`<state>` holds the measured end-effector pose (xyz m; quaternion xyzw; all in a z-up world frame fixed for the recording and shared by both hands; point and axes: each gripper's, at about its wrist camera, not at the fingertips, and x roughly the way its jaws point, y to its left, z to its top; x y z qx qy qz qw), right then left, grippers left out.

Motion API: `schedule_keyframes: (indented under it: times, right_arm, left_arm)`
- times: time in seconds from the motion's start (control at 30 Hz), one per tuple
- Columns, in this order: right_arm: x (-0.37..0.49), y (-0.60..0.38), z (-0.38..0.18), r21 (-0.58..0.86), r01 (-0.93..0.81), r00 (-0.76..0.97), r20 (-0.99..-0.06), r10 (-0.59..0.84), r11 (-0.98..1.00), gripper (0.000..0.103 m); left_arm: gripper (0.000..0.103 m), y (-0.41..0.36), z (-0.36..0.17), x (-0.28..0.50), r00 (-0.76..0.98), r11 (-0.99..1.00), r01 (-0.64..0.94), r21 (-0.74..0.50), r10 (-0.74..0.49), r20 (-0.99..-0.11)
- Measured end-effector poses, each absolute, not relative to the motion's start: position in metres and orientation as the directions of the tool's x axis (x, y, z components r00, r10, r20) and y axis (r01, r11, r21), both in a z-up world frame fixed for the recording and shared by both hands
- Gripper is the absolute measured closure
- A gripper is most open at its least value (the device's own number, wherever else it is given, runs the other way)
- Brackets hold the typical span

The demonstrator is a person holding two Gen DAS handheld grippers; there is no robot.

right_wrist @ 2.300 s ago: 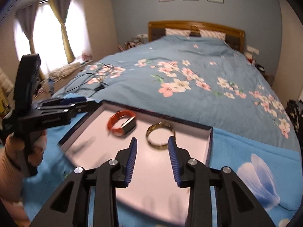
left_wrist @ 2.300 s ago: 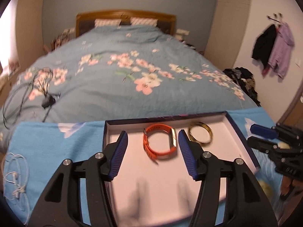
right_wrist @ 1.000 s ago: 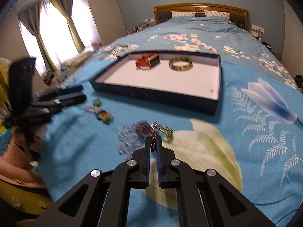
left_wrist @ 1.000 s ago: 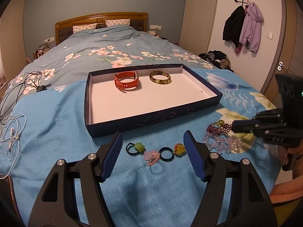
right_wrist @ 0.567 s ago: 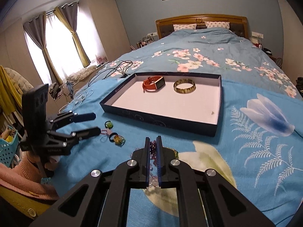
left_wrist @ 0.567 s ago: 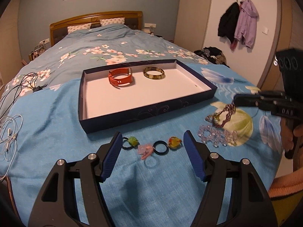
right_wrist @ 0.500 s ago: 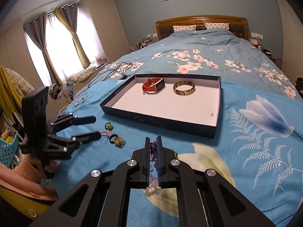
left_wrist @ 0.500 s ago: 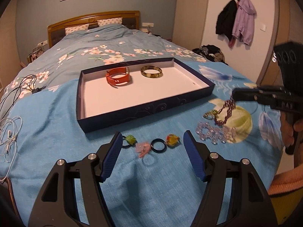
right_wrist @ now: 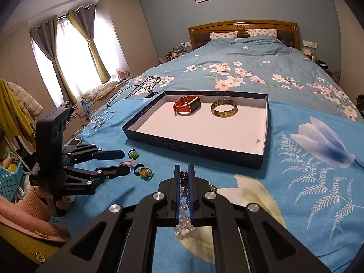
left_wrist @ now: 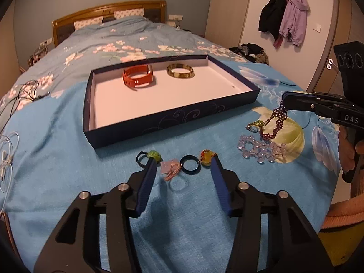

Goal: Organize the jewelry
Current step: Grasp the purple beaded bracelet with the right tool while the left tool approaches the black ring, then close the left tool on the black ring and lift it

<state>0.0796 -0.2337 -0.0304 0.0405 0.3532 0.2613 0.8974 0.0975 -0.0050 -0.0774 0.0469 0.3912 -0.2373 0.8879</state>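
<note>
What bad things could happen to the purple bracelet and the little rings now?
The right gripper pinches only one end of the purple bracelet; its low end lies by the clear beads and might drag them. The left gripper, jaws just closing with the pink ring and black ring between, might grab both.

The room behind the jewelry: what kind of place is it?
A bedroom, almost certainly: a large bed under a blue floral quilt, a carved wooden headboard, and jackets hung on wall hooks.
</note>
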Motion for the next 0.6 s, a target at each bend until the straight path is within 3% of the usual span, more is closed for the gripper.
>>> schedule_keyframes:
  times: [0.3, 0.6]
  right_arm:
    - [0.080, -0.234, -0.030, 0.260, -0.440, 0.613, -0.613, 0.499, 0.860, 0.098]
    - [0.081, -0.237, -0.033, 0.267, -0.431, 0.613, -0.615, 0.496, 0.862, 0.098]
  left_arm:
    - [0.074, 0.003, -0.088, 0.110, 0.544, 0.901, 0.410, -0.144, -0.368, -0.754]
    - [0.068, -0.008, -0.075, 0.092, 0.594, 0.878, 0.470, -0.089, -0.389, -0.705]
